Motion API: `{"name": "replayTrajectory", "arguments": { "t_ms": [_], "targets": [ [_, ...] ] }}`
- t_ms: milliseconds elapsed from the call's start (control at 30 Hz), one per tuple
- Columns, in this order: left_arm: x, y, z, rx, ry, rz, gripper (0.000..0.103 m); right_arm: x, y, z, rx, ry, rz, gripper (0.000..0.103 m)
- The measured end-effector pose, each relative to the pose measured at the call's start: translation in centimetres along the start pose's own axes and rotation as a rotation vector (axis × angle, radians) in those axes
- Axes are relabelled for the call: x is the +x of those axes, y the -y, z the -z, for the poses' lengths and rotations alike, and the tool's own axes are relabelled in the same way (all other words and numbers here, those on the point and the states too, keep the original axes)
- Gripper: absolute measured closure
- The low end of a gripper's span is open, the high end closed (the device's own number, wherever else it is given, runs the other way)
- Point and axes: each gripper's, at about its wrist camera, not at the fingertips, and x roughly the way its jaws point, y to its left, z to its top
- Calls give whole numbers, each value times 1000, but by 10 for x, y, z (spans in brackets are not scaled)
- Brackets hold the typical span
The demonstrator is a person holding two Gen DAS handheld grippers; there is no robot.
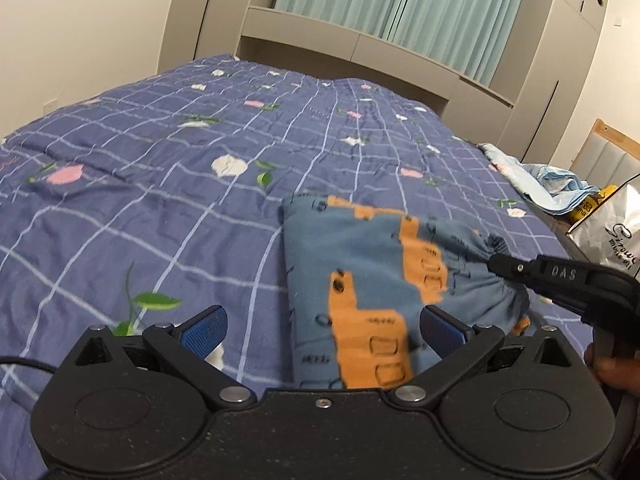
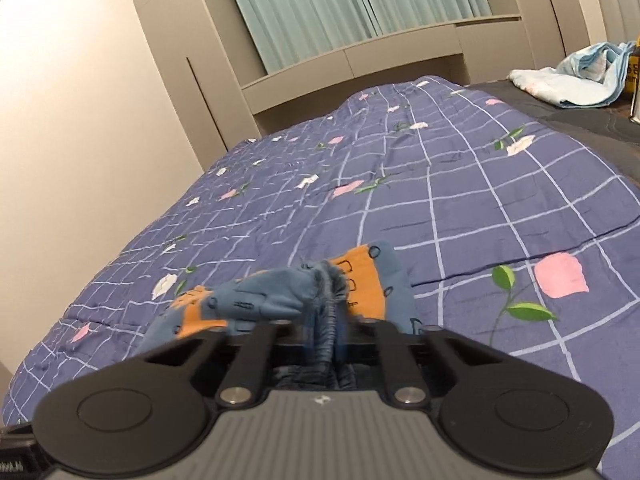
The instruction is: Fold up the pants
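Here the blue pants [image 1: 372, 280] with orange trucks lie on the bed [image 1: 160, 184], on a purple blanket [image 2: 500, 208] with white lines and pink and white flowers. The pants are folded into a small stack near the front edge of the bed, a bit to the right of the middle as the left camera sees it. The right claw [image 2: 326, 316] is pinched tight on the bunched, stretchy waist part of the pants, and the cloth sticks up between its two black fingers. In the left camera's view this same claw reaches in from the right side, and its tip bites the gathered edge at the right end of the pants. A bit of a hand [image 1: 612, 368] shows under it at the right edge. The left claw [image 1: 324, 328] has its two blue pads [image 1: 204, 326] wide apart. It holds nothing. The near end of the pants lies in the gap between them, but I cannot tell if the pads touch the cloth. Far back stand a gray headboard [image 1: 360, 48] and pale green curtains [image 2: 320, 8]. A light blue cloth [image 2: 580, 76] lies crumpled at the far right side of the bed.
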Motion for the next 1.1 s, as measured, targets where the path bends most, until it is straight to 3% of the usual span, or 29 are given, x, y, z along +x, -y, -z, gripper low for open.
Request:
{"name": "replayTrajectory", "arguments": {
  "t_ms": [267, 500, 633, 767, 867, 1100],
  "targets": [
    [3, 6, -9, 6, -3, 7, 1, -24, -4, -19, -17, 72, 30, 93],
    [18, 4, -5, 7, -83, -30, 1, -14, -1, -12, -31, 19, 85, 91],
    [19, -2, -4, -6, -91, -35, 1, -11, -3, -4, -52, 18, 119, 78],
    [19, -3, -3, -9, -98, -37, 1, -14, -7, 1, -95, 24, 167, 34],
    [19, -3, -2, -12, -100, -37, 1, -19, -15, 6, -138, 38, 190, 18],
    [20, -3, -2, -18, -105, -35, 1, -22, -19, 28, -183, 23, 274, 1]
  ]
}}
